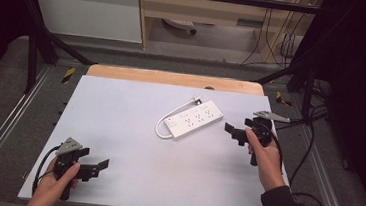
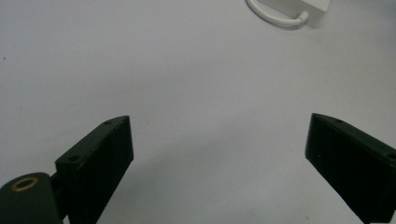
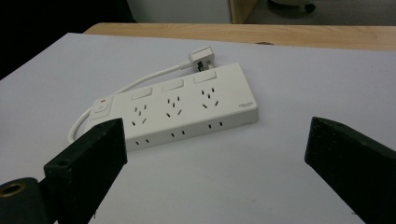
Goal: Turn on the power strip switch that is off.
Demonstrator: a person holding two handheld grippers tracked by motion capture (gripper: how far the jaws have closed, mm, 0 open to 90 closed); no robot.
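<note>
Right gripper (image 1: 235,131) jaws spread wide, nothing between them, aimed at white power strip (image 1: 193,118) lying near table (image 1: 118,127) centre, its cord (image 1: 161,126) looped alongside, plug (image 3: 202,57) at far end. Left gripper (image 1: 96,168) jaws also wide, empty, well apart at near-left edge

we're looking past a white tabletop (image 1: 117,142) with a strip of bare wood edge (image 1: 173,78) at its far side. beyond it, a pale cabinet (image 1: 86,9), a wooden shelf unit (image 1: 204,9) with a castor wheel (image 1: 180,26) beneath, and dark cables (image 1: 272,35) hanging down. black frame bars (image 1: 41,40) flank the table, grey floor (image 1: 1,87) either side.
</note>
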